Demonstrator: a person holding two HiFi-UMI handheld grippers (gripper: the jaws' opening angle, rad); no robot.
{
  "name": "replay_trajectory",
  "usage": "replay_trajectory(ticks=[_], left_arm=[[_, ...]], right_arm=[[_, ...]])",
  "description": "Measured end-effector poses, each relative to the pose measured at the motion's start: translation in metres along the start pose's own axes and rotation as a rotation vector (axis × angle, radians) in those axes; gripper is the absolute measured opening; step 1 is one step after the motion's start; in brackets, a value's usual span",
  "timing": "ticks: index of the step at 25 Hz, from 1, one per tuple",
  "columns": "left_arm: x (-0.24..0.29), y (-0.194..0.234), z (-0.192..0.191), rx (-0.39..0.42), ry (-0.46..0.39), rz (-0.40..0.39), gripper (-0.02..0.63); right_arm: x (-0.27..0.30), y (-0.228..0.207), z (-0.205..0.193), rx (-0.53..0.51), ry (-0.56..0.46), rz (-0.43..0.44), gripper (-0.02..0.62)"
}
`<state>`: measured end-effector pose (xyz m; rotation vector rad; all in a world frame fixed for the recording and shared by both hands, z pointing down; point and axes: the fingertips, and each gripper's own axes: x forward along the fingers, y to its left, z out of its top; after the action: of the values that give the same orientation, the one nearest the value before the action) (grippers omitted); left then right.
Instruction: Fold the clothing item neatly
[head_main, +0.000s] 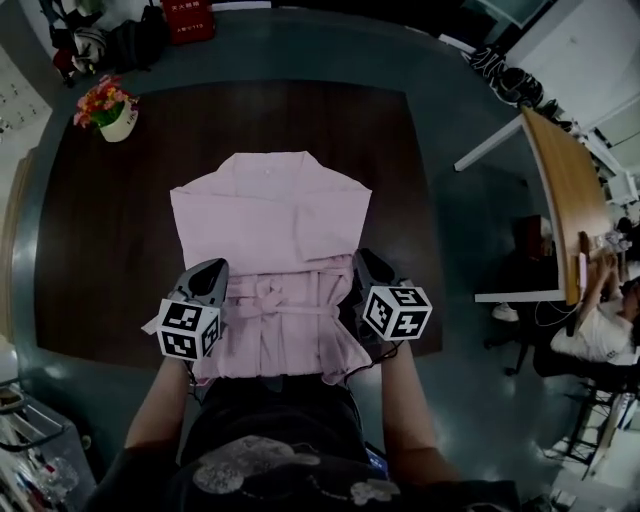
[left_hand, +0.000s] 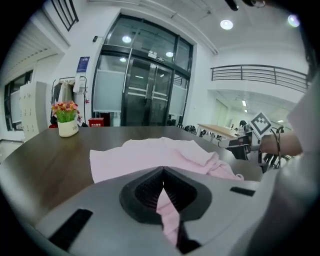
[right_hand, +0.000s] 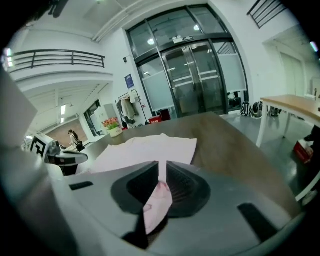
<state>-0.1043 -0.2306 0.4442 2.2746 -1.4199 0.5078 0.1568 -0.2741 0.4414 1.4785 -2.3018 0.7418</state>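
While pinching the lower hem of the pink garment (head_main: 268, 215) — lying mid-frame on the table (head_main: 90, 240) — with left gripper (head_main: 208, 272) and right gripper (head_main: 364, 265) both clamped on thin cloth, could lose a corner. Would skew the fold if lifted unevenly or tugged hard.

a dark wooden counter (head_main: 90, 250) fills the middle of the head view. at its far left corner stands a white pot of red and yellow flowers (head_main: 108, 110). beyond its far edge a red box (head_main: 188, 20) sits on the grey floor (head_main: 470, 230). off to the right is a light wooden desk (head_main: 565, 180), with a seated person (head_main: 600, 335) beside it. tall glass doors (left_hand: 145, 95) and a railed balcony (left_hand: 260, 77) rise behind.
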Motion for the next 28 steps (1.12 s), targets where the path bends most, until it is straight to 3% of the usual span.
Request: replay_trajectory(ticks=[4, 6, 10, 14, 17, 28], left_arm=[[0.022, -0.022, 0.001, -0.011, 0.019, 0.017, 0.011], [0.03, -0.033, 0.002, -0.008, 0.025, 0.019, 0.011], [0.049, -0.049, 0.002, -0.021, 0.032, 0.032, 0.011], [0.059, -0.062, 0.005, -0.022, 0.031, 0.037, 0.011], [0.058, -0.063, 0.007, -0.029, 0.024, 0.05, 0.011], [0.035, -0.045, -0.006, -0.064, 0.03, 0.159, 0.011]], right_arm=[[-0.002, -0.002, 0.0, -0.156, 0.016, 0.025, 0.041], [0.003, 0.026, 0.0, -0.306, 0.04, 0.11, 0.062], [0.037, 0.083, -0.024, -0.533, 0.139, 0.269, 0.167], [0.066, 0.089, -0.036, -0.652, 0.189, 0.209, 0.156], [0.071, 0.069, -0.023, -0.643, 0.159, 0.138, 0.077], [0.074, -0.074, 0.018, -0.414, 0.047, -0.167, 0.075]])
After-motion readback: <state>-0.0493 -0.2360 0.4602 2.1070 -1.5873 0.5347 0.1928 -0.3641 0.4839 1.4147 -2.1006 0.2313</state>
